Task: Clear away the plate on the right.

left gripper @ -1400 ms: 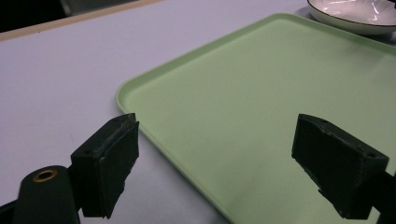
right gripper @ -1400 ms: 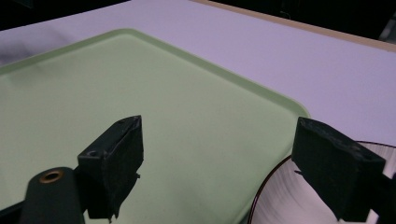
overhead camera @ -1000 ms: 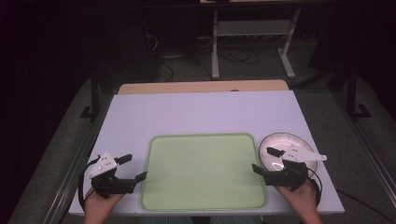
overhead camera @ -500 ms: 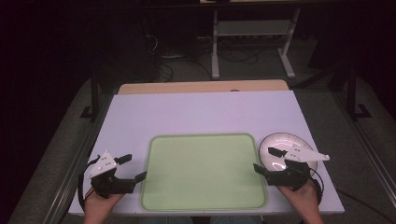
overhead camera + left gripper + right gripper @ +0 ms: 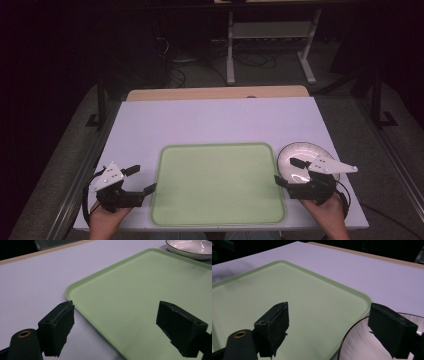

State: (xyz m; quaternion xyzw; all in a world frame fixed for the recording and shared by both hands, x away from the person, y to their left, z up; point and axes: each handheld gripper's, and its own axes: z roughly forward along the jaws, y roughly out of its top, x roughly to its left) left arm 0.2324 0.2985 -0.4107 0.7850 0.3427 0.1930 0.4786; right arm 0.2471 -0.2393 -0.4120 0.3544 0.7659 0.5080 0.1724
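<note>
on the desk (image 5: pixel 215 120) a green tray (image 5: pixel 217 182) lies between both hand-held grippers; left hand-held gripper (image 5: pixel 140 181) and right hand-held gripper (image 5: pixel 286 172) gape wide, empty. right one hovers over the plate (image 5: pixel 295 155); dropping could knock it.
</note>
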